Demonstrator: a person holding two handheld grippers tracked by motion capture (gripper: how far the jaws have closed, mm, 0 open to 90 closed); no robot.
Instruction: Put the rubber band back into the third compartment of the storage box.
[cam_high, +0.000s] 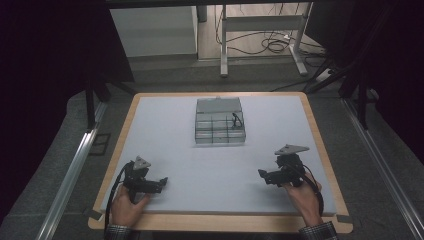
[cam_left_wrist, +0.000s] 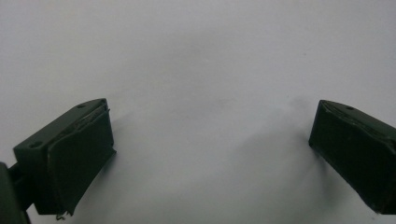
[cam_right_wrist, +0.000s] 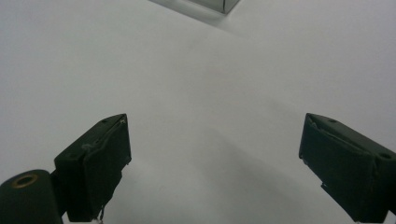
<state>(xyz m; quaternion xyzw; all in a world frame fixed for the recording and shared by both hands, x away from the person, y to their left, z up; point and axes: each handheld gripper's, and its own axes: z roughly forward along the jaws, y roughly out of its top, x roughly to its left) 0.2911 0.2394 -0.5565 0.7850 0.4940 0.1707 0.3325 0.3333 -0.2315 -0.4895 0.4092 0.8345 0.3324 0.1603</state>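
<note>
Clear compartment box (cam_high: 220, 121) mid-table; left hand-held gripper (cam_high: 161, 183) and right hand-held gripper (cam_high: 263, 176) wide, empty, well apart.

The desk (cam_high: 320, 150) had a pale wood rim around a plain light grey mat (cam_high: 200, 165). The box (cam_high: 219, 121) was clear, its dividers dark, with a small black item in one compartment. Both grippers, left (cam_high: 161, 183) and right (cam_high: 264, 176), were black with grey plates on top. The sleeves (cam_high: 317, 232) were checked. The floor (cam_high: 380, 150) was grey.
</note>
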